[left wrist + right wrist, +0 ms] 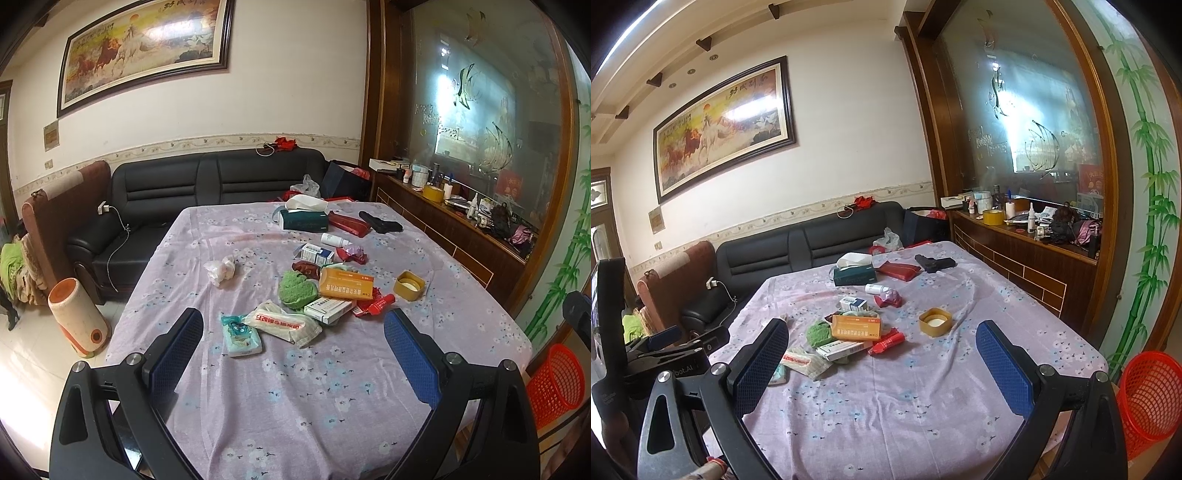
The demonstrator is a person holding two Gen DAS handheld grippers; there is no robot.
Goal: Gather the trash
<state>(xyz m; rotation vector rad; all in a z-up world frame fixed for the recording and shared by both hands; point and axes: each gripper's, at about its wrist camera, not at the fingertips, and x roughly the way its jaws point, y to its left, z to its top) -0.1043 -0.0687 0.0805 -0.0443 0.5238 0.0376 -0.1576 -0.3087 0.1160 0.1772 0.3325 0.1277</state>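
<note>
Seen from above a table (461, 332) under a lilac flowered cloth, with both hand-held grippers hovering over its near edge. Left gripper (293, 343) spread wide, blue pads apart, holding nothing. Right gripper (882, 360) likewise spread wide and empty.

Left to right across the cloth: crumpled white tissue (221, 271) lying alone, well apart from the rest. Near the middle, a loose heap of trash: wet-wipe pack (242, 335) just beside a white wrapper (286, 323) with red print; behind them a green sponge (297, 290), a white box (328, 310), an orange box (346, 283) resting partly on top, and a red wrapper (373, 306) beside them. Further right, a yellow lid (409, 286) lying apart, open side up.

At the far end, a green tissue box (304, 219), a red pouch (349, 223) and a black object (380, 223).

Off the table's right corner, on the floor, a red mesh basket (556, 384).
</note>
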